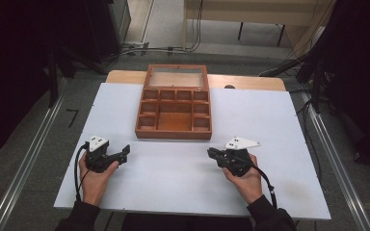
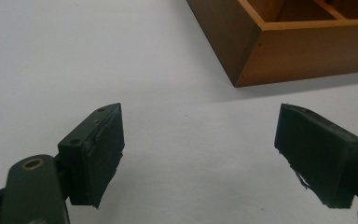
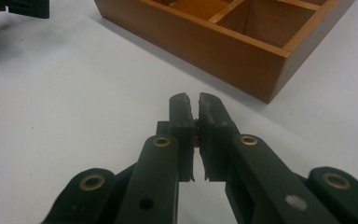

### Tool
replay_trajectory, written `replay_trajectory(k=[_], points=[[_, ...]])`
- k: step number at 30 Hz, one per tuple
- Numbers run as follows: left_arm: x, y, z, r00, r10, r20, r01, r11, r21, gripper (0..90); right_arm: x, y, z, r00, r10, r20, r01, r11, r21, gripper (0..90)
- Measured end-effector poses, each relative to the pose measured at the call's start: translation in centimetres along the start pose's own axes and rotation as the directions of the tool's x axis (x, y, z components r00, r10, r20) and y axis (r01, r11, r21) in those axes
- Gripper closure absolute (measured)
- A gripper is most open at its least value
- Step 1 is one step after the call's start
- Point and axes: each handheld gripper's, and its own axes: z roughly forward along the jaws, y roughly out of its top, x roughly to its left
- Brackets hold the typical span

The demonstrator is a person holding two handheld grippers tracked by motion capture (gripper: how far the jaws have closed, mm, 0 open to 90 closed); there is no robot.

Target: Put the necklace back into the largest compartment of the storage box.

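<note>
Wooden box (image 1: 173,126) just beyond both tongs.

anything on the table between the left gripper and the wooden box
Nothing: in the high view, bare white table separates the left gripper from the wooden compartment box. The left gripper view shows the same bare stretch before the box corner.

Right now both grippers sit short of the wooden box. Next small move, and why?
Probably ease the right gripper forward toward the wooden box: its jaws are shut and aimed at the box's near wall, while the left gripper stands open, holding nothing.
</note>
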Motion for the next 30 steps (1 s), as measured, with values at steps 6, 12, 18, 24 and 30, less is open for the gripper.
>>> replay_trajectory(k=[6,12,18,24,30], points=[[0.0,0.0,0.0,1.0,-0.001,0.001,0.001,1.0,-0.001,16.4,0.1,0.3,0.2,1.0,-0.001,-0.001,0.001,1.0,-0.001,82.5],[0.0,0.0,0.0,1.0,-0.001,0.001,0.001,1.0,-0.002,16.4,0.1,0.7,0.5,1.0,-0.005,-0.005,0.005,1.0,-0.005,82.5],[0.0,0.0,0.0,1.0,-0.001,0.002,0.001,1.0,-0.001,16.4,0.1,0.9,0.6,1.0,-0.007,-0.007,0.007,1.0,-0.007,82.5],[0.0,0.0,0.0,1.0,-0.002,0.003,0.002,1.0,-0.002,16.4,0.2,1.1,0.9,0.9999,-0.009,-0.008,0.009,1.0,-0.007,82.5],[0.0,0.0,-0.1,1.0,-0.002,0.002,0.002,1.0,-0.005,16.3,0.3,1.3,1.1,0.9999,-0.01,-0.008,0.01,1.0,-0.007,82.5]])
